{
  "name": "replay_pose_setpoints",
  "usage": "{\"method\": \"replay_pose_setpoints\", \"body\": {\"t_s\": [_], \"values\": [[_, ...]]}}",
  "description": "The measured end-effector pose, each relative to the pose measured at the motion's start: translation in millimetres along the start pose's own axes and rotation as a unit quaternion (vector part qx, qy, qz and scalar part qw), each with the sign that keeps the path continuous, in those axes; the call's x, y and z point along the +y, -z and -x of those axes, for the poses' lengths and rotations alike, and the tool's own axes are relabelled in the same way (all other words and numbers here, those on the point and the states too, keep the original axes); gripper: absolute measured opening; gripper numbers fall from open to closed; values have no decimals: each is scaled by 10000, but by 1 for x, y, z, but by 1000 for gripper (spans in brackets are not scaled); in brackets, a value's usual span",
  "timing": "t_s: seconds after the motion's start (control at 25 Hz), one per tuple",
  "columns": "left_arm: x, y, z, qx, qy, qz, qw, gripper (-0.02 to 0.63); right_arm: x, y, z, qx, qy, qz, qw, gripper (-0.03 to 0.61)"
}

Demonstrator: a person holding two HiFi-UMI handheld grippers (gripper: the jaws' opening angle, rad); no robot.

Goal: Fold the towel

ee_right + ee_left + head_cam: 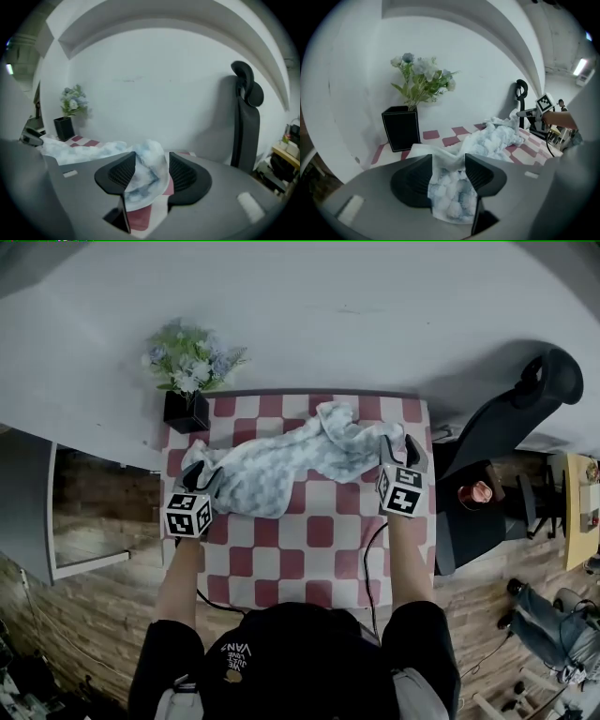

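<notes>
soft, even indoor light with no glare. in the head view the white wall (375, 315) is bright and the chair (525, 409) throws a broad faint shadow on it. the floor (94, 615) at the edges is dimmer, and straight lines bow near the frame. both gripper views are fisheye, ringed in black at the corners. a lamp (580, 66) glows at the upper right of the left gripper view. the towel (454, 197) nearest the lens is soft. the right gripper view is hazier all over, its flowers (74, 101) smeared.
</notes>
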State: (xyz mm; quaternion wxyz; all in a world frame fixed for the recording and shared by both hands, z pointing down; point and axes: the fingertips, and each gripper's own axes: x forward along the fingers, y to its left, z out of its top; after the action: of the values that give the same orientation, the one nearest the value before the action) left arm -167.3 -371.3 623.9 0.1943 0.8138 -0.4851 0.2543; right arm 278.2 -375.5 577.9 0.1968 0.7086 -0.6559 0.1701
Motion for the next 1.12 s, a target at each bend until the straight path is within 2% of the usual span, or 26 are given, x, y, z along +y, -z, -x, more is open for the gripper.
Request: {"method": "replay_pose_setpoints", "body": {"t_s": [0.12,0.2,0.28,0.36,0.4,0.44,0.52,0.6,0.64,0.72,1.04,1.12], "values": [[7,0,17,-109,36,-288,9995,207,62,-4,33,-324,-540,549,9965,216],[15,5,28,-91,4,-441,9990,213,98,-4,54,-517,-670,753,9936,216],[23,15,36,20,30,-650,9979,218,120,-3,71,-679,-645,832,9921,216],[26,30,41,226,187,-1021,9943,221,150,2,87,-704,-980,1075,9869,218],[27,39,43,357,293,-1254,9910,221,175,10,94,-625,-1405,1296,9796,218],[27,48,44,490,398,-1474,9871,221,204,23,100,-479,-1923,1576,9674,218],[27,61,45,701,587,-1794,9795,221,259,56,107,-92,-2782,2211,9347,218],[25,69,46,818,769,-2006,9732,221,296,87,106,294,-3196,2674,9086,218],[24,71,45,852,853,-2112,9700,221,307,98,104,462,-3314,2779,9005,218],[23,73,42,889,1005,-2299,9639,223,322,112,97,736,-3471,2810,8917,218],[28,82,23,960,1550,-2551,9496,268,323,146,84,1697,-3482,2642,8833,229],[32,84,18,1040,1588,-2653,9453,268,323,152,84,1724,-3506,2613,8827,218]]}}
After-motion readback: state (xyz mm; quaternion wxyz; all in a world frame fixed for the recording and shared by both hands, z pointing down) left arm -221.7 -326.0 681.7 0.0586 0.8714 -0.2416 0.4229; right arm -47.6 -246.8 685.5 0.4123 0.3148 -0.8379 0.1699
